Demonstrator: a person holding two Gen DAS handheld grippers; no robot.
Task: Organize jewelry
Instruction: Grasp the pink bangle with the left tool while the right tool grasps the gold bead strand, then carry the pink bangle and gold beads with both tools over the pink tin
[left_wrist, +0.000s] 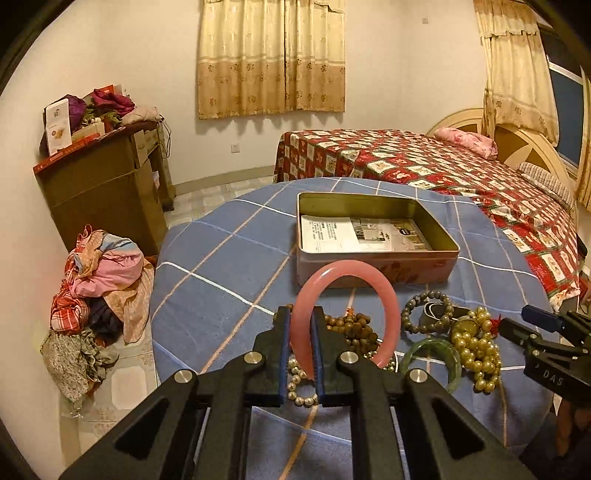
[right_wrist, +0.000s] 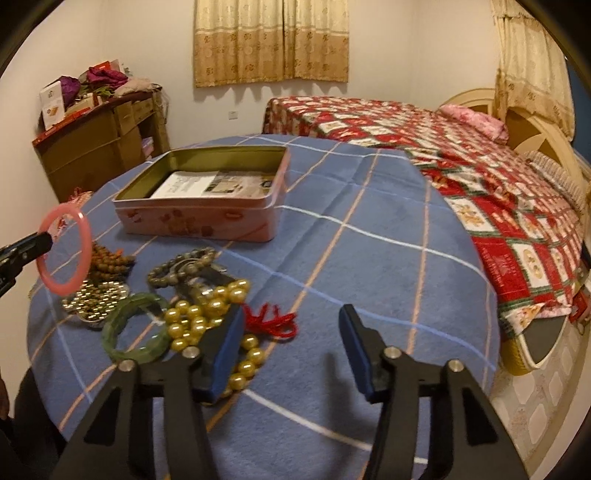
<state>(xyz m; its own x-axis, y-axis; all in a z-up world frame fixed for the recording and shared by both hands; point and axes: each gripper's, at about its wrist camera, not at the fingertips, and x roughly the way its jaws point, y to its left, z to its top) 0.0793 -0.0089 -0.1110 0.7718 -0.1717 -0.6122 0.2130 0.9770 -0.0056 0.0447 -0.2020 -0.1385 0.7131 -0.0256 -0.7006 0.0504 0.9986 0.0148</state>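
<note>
The bed (right_wrist: 480, 177) with its red patterned cover stands behind the surface (right_wrist: 351, 240), which wears a blue checked cloth. Taking the tin (left_wrist: 376, 258) as landmark: this open pink tin stands on the surface, with printed paper (left_wrist: 354, 232) lying flat inside it. All the jewelry lies on the cloth in front of the tin, on the side nearer to the cameras. The left tool (left_wrist: 301, 325) pinches the pink bangle (left_wrist: 388, 295) by its rim, its two pads pressed on the ring, and holds it upright in the air just in front of the tin, above the heap. Below the bangle, in front of the tin, lie brown wooden beads (left_wrist: 358, 325) and a pale pearl string (left_wrist: 299, 384). To the right of these, still in front of the tin, are a grey bead bracelet (left_wrist: 424, 310), the green bangle (right_wrist: 133, 328) lying flat, and gold pearls (right_wrist: 199, 317) with a red tassel (right_wrist: 273, 321). The right tool (right_wrist: 291, 325) hangs over the cloth in front of the tin with its pads spread and nothing between them; its left pad stands just above the gold pearls.
</note>
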